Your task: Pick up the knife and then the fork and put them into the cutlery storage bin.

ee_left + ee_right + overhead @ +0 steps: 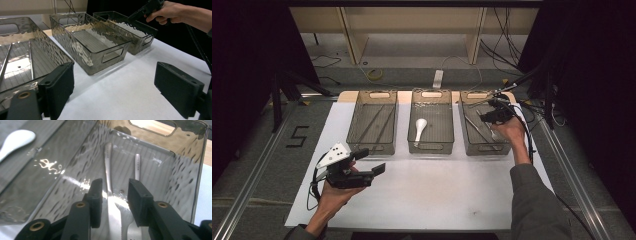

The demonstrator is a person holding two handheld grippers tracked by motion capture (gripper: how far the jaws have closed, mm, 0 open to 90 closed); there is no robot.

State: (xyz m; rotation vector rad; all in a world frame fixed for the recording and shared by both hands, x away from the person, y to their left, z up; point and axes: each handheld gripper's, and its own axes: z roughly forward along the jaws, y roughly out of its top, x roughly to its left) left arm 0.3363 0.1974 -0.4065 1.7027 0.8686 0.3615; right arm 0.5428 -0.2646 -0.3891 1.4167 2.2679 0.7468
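Right gripper [490, 111] is over the right-hand clear ribbed plastic bin [467, 145], and its own view gives what the overhead shot can't: a silver steel table knife [108, 170] and a silver steel fork [137, 167] lying side by side on the bin floor, long axes running near to far, handles pointing to the far wall, the fork's tines at the near end. The fingers [96, 195] stand partly apart, astride the knife without pressing it. From above, a white ceramic spoon [419, 128] lies in the middle bin [432, 148]. Left gripper [367, 161] hovers over the white surface [437, 195], fingers spread wide, holding nothing.
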